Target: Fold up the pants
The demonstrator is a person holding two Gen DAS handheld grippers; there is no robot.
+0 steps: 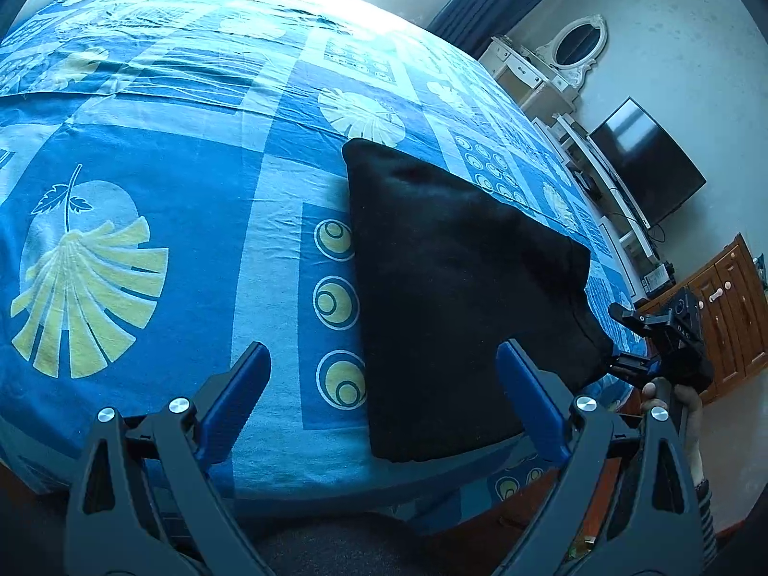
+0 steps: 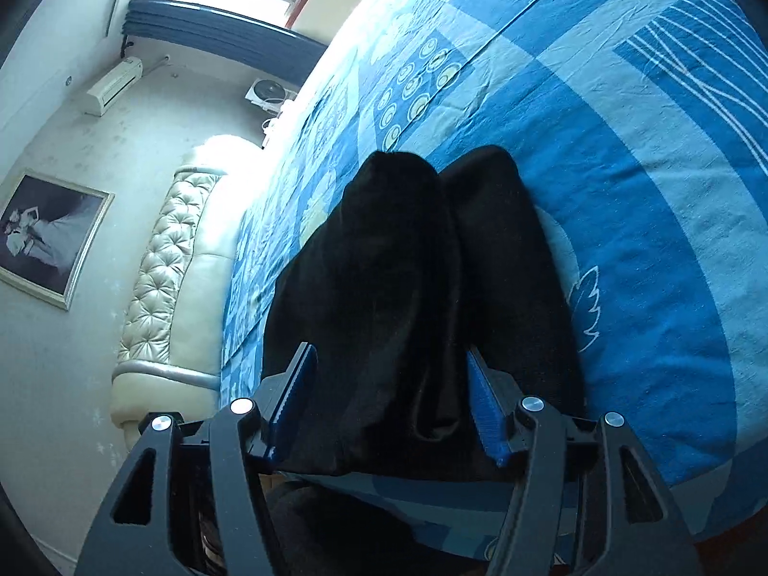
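Observation:
The black pants (image 1: 461, 288) lie folded in a compact bundle on the blue patterned bedsheet (image 1: 168, 249) near the bed's front edge. My left gripper (image 1: 384, 384) is open, its blue fingers wide apart; the right finger overlaps the bundle's near corner and the left finger is over bare sheet. My right gripper (image 1: 619, 336) shows at the bundle's right end in the left wrist view. In the right wrist view the pants (image 2: 408, 297) show two rounded folds side by side, and my right gripper (image 2: 389, 384) is open with its fingers on either side of the near end.
A white dresser with an oval mirror (image 1: 576, 43), a dark TV (image 1: 648, 163) and a wooden cabinet (image 1: 729, 317) stand right of the bed. A tufted cream headboard (image 2: 168, 264), a framed picture (image 2: 48, 235) and a wall air conditioner (image 2: 115, 86) show in the right wrist view.

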